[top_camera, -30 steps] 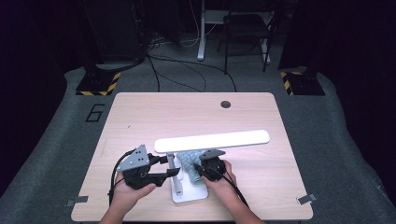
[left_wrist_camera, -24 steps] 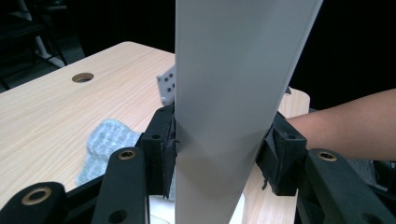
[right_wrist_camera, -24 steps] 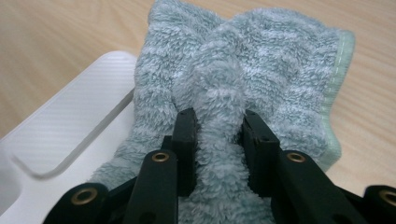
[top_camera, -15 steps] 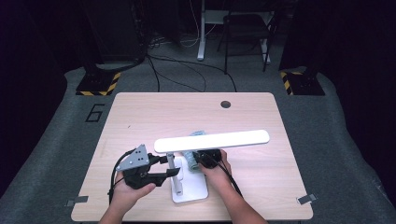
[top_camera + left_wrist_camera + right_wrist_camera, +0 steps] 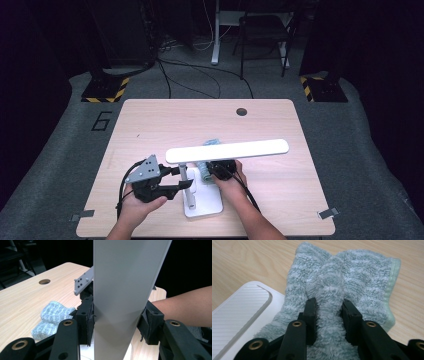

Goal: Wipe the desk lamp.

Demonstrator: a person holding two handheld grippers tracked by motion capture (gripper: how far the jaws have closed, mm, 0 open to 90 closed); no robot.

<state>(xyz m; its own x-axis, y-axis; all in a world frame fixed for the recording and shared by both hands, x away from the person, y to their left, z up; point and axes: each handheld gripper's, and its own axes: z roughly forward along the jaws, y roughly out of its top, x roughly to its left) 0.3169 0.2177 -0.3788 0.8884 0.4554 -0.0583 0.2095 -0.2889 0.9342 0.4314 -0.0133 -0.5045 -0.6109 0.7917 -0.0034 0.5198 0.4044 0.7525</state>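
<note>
Soft, light towel (image 5: pixel 342 290) bunches in the right gripper (image 5: pixel 327 315) beside the lamp (image 5: pixel 202 202), whose stiff post the left gripper (image 5: pixel 116 322) clamps.

Wooden bench (image 5: pixel 165 125) on grey carpet (image 5: pixel 55 165). Beyond bench: dark room, black cables (image 5: pixel 200 80), chair (image 5: pixel 262 35), two hazard-striped bases (image 5: pixel 105 90) flanking far corners.

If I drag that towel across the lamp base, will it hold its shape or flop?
The towel will likely flop: a fold bunches up between the right gripper pads. Its fluffy pile probably grips rather than slides. It looks light, so it should trail along, perhaps catching on the lamp base edge.
</note>
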